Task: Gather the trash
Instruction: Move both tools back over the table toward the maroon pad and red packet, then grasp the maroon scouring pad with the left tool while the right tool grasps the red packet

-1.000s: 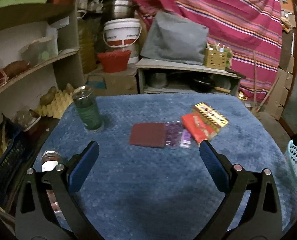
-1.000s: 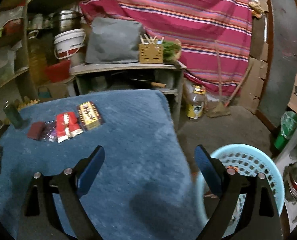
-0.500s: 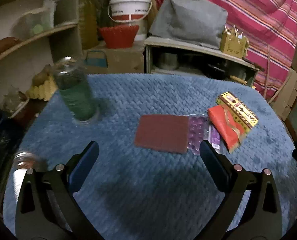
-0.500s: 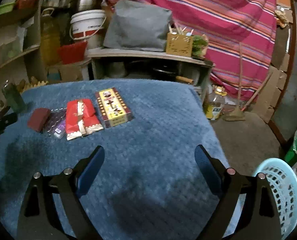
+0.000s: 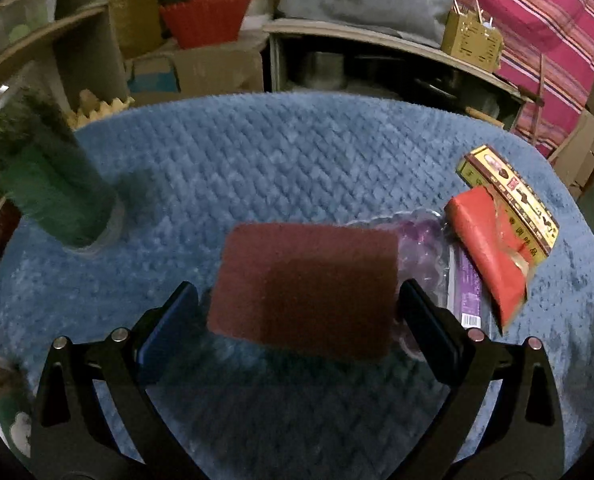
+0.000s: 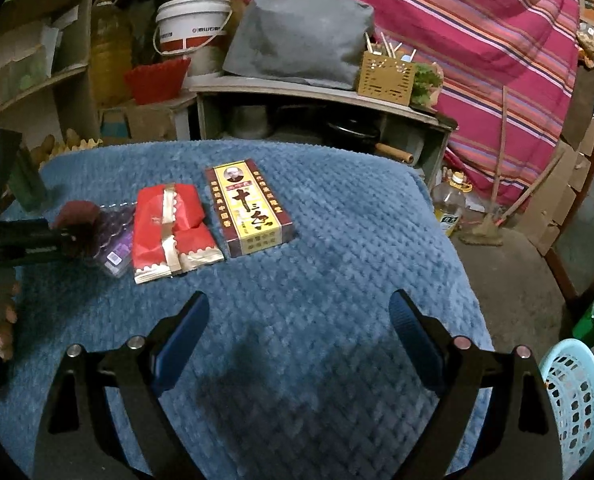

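Note:
A flat maroon packet (image 5: pixel 305 288) lies on the blue cloth (image 5: pixel 281 168). My left gripper (image 5: pixel 297 304) is open and low over the cloth, with one finger on each side of the packet. To the packet's right lie a clear purple blister pack (image 5: pixel 429 240), a red and gold wrapper (image 5: pixel 485 248) and a yellow box (image 5: pixel 509 196). In the right wrist view the same row shows: yellow box (image 6: pixel 249 208), red wrapper (image 6: pixel 169 224), purple pack (image 6: pixel 113 244), maroon packet (image 6: pixel 77 214). My right gripper (image 6: pixel 297 320) hangs open above the cloth, nearer than the box, holding nothing.
A green jar (image 5: pixel 45 184) stands at the cloth's left side. A light blue basket (image 6: pixel 573 400) sits on the floor off the table's right edge. Shelves, a white bucket (image 6: pixel 193 24) and a low bench stand behind. A person's hand (image 6: pixel 5 320) shows at the left.
My left gripper has moved forward and down until the maroon packet lies between its fingers. My right gripper has swung left over the table, so the basket has slid to the frame's right edge.

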